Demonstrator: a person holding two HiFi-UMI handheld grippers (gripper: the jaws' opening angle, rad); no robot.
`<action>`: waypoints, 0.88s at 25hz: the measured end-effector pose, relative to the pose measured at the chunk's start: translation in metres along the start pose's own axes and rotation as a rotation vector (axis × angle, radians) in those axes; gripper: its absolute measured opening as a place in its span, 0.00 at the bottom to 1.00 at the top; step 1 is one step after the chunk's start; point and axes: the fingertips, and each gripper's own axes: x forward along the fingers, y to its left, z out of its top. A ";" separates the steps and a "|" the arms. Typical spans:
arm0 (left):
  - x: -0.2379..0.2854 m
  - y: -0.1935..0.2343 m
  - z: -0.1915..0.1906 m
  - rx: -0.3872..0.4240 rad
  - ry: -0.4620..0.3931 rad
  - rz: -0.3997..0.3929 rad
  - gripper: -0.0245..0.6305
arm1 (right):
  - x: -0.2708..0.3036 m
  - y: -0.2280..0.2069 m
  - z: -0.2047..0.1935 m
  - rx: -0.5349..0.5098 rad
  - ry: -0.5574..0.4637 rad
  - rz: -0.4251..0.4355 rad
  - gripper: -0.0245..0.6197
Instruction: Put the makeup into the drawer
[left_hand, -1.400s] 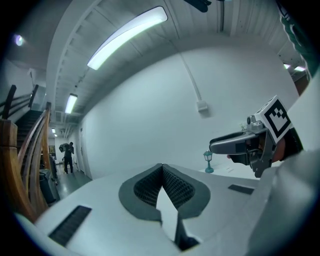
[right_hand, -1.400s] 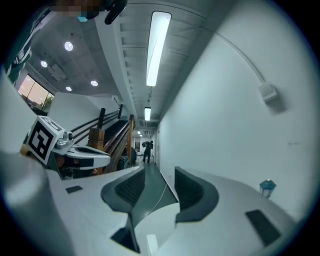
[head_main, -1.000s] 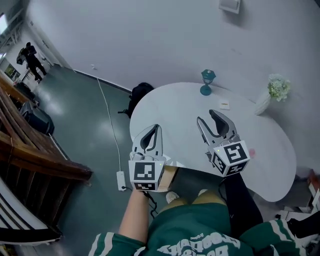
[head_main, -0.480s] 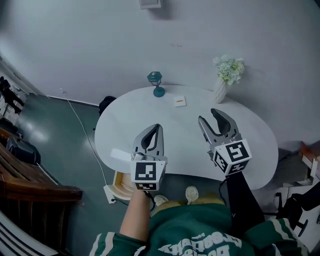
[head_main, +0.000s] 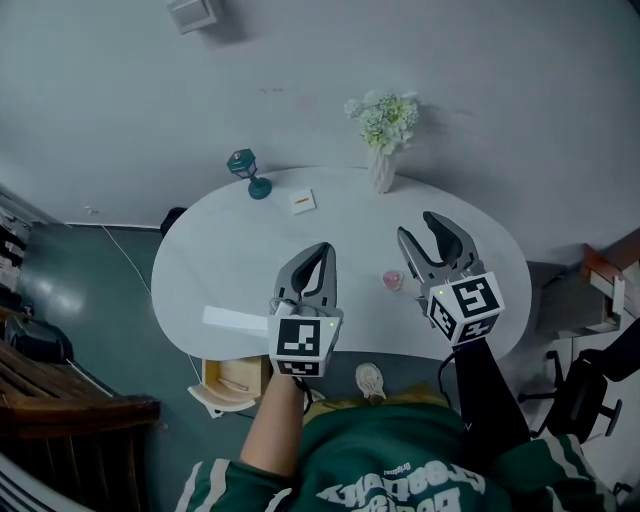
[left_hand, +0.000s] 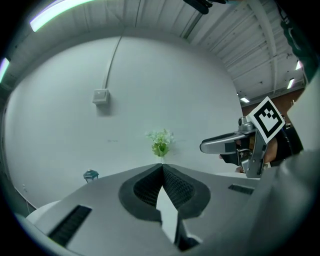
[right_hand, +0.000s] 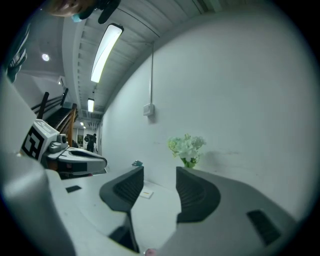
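Left tool (head_main: 322, 255): we see its jaws pressed together, empty, above the desk (head_main: 220, 260).
Right tool (head_main: 424, 240): jaws partly apart, nothing between them.
Makeup (head_main: 392, 281): small pink piece lying on the desk between our tools, nearer the right one.
Drawer (head_main: 232, 378): open, under the desk's near-left edge.

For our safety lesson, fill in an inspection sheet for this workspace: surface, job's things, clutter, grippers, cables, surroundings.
Surface: white oval table, mostly bare.
Job's things: small pink makeup item on the table near the right gripper; wooden drawer open below the near left edge.
Clutter: teal ornament, small card, vase of white flowers, all on the far side.
Grippers: left gripper shut, empty; right gripper open, empty.
Cables: thin line running up the wall from a small box.
Surroundings: grey wall, dark floor, chair at right.
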 end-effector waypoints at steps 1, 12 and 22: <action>0.005 -0.005 0.000 0.006 0.003 -0.007 0.04 | -0.001 -0.005 -0.002 0.003 0.004 -0.003 0.36; 0.018 -0.025 -0.016 -0.014 0.041 -0.040 0.04 | 0.019 0.013 -0.103 -0.133 0.323 0.203 0.52; 0.010 -0.017 -0.038 -0.003 0.092 -0.019 0.04 | 0.030 0.032 -0.223 -0.156 0.604 0.331 0.64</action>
